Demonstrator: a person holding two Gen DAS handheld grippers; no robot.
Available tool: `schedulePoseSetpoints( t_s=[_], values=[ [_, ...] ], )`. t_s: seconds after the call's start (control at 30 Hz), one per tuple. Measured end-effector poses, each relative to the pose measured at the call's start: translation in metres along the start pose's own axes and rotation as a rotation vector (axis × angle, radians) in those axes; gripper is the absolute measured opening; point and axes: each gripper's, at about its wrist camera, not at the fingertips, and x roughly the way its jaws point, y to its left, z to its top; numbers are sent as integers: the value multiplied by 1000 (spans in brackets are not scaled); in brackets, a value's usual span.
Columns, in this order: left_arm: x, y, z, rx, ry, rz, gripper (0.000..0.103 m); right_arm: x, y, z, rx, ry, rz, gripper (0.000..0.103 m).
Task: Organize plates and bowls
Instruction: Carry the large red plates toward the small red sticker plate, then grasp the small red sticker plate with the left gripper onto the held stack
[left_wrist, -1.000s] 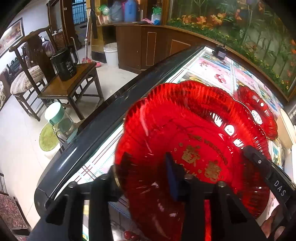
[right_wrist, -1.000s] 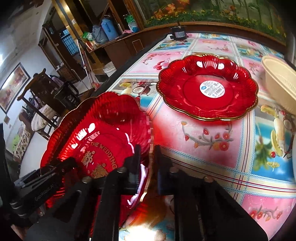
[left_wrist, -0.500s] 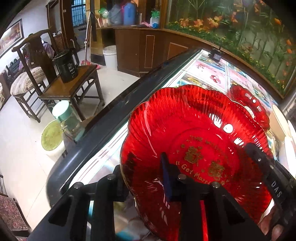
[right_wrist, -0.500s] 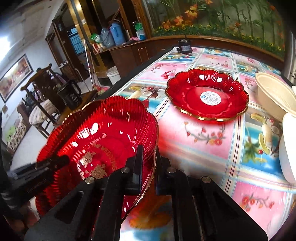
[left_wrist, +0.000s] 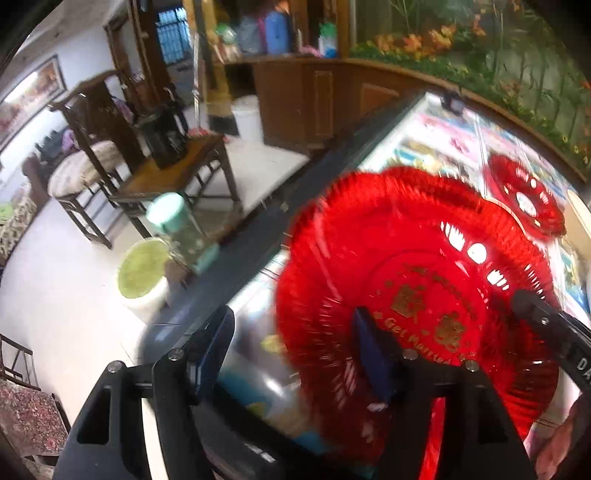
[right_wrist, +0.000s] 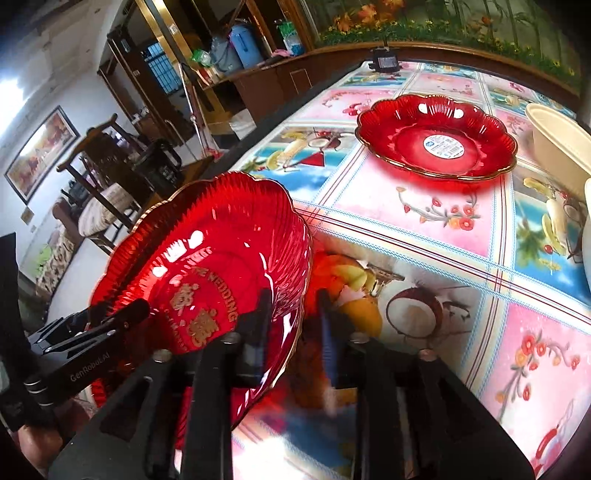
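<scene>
A red scalloped plate with gold lettering (left_wrist: 417, 280) (right_wrist: 207, 273) is held above the near left corner of the table. My right gripper (right_wrist: 293, 325) is shut on its rim, one finger inside the dish and one outside. My left gripper (left_wrist: 291, 350) is open: its left finger stands well clear of the plate and its right finger lies over the dish. A second red plate with a white sticker (right_wrist: 437, 138) (left_wrist: 524, 195) lies flat farther along the table.
The table has a colourful fruit-and-flower cloth (right_wrist: 443, 236). A cream bowl (right_wrist: 557, 136) stands at the right edge beside the far plate. Left of the table are a wooden chair with a side table (left_wrist: 170, 177), a jar (left_wrist: 177, 229) and a white bucket (left_wrist: 247, 114).
My left gripper has opened and let go of the plate's rim. The plate has shifted right and risen with my right gripper, which stays shut on it.
</scene>
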Motion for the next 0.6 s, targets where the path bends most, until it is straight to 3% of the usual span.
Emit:
schedulePoseSetpoints(
  t_s=[0.13, 0.27, 0.33, 0.37, 0.47, 0.6],
  values=[
    [-25, 17, -5, -12, -90, 46, 80, -22, -1, -7, -15, -70, 35, 28],
    [-51, 31, -9, -12, -162, 92, 80, -55, -10, -16, -26, -165, 52, 33],
    [-64, 35, -8, -25, -197, 90, 80, -70, -22, -18, -4, -214, 51, 49],
    [-71, 35, -5, -33, -212, 76, 80, -78, -29, -18, 19, -238, 44, 53],
    [-87, 27, 11, -50, -224, -55, 82, -97, -52, -11, 88, -286, 35, 53],
    [-87, -7, 39, -50, -153, -287, 83, -117, -75, 10, 144, -319, 5, 53]
  ],
)
